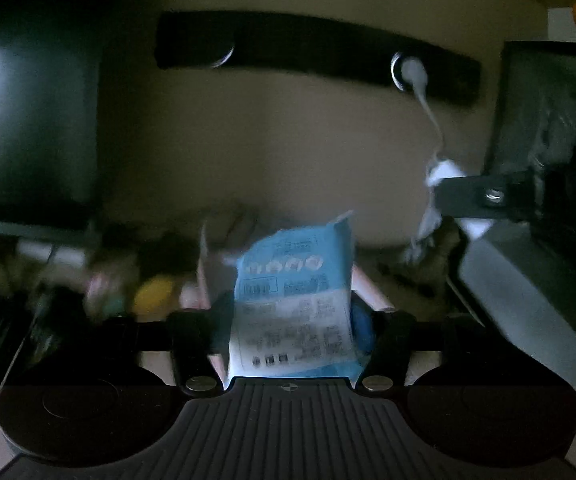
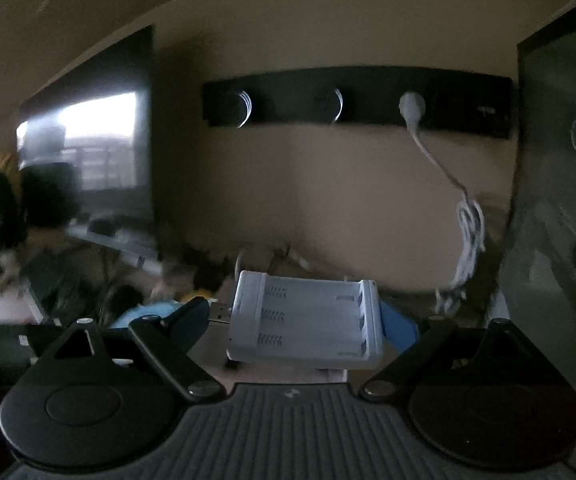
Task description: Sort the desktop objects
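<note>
A blue and white printed packet stands tilted and blurred between the fingers of my left gripper. The jaws are wide, with a dark gap on the packet's left side, so the gripper is open around it. In the right wrist view a white battery charger with a USB plug on its left end hangs above the desk. My right gripper is shut on it lengthwise: the left finger meets the plug and the blue right pad presses on the far end.
A black socket strip runs along the beige wall, with a white plug and a bundled cable hanging from it. A monitor stands at the left and a dark panel at the right. Blurred clutter, including something yellow, lies at the back of the desk.
</note>
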Action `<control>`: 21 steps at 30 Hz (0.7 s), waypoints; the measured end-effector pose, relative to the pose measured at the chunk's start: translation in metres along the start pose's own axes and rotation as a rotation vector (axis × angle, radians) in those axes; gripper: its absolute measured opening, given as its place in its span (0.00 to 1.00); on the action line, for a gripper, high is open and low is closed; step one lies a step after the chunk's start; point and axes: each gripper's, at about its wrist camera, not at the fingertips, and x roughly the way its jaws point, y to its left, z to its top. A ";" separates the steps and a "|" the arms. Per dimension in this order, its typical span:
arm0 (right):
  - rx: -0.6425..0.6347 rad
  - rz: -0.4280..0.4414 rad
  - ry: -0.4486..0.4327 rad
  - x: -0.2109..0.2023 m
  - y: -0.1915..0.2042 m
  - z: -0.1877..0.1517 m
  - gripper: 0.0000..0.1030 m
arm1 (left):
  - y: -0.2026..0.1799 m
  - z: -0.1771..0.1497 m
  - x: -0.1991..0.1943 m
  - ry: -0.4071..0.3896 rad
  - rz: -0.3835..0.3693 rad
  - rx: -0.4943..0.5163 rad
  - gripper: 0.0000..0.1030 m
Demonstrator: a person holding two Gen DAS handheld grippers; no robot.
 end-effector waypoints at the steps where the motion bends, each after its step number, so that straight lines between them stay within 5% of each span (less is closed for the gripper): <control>1: 0.026 0.014 0.013 0.014 -0.001 0.010 0.89 | -0.001 0.005 0.012 0.014 0.003 0.024 0.88; 8: 0.116 -0.077 0.016 0.039 -0.024 0.012 0.98 | 0.029 -0.038 0.004 0.138 0.101 -0.032 0.93; 14: 0.057 -0.142 0.161 0.070 -0.019 -0.029 0.98 | 0.075 -0.091 -0.015 0.298 0.196 -0.190 0.94; 17: -0.005 -0.130 0.215 0.090 0.003 -0.046 0.97 | 0.100 -0.101 -0.025 0.303 0.231 -0.229 0.94; 19: -0.019 -0.096 0.242 0.105 0.021 -0.050 0.91 | 0.112 -0.102 -0.032 0.291 0.246 -0.238 0.94; 21: -0.024 -0.037 0.274 0.123 0.042 -0.049 0.72 | 0.126 -0.102 -0.043 0.273 0.261 -0.234 0.94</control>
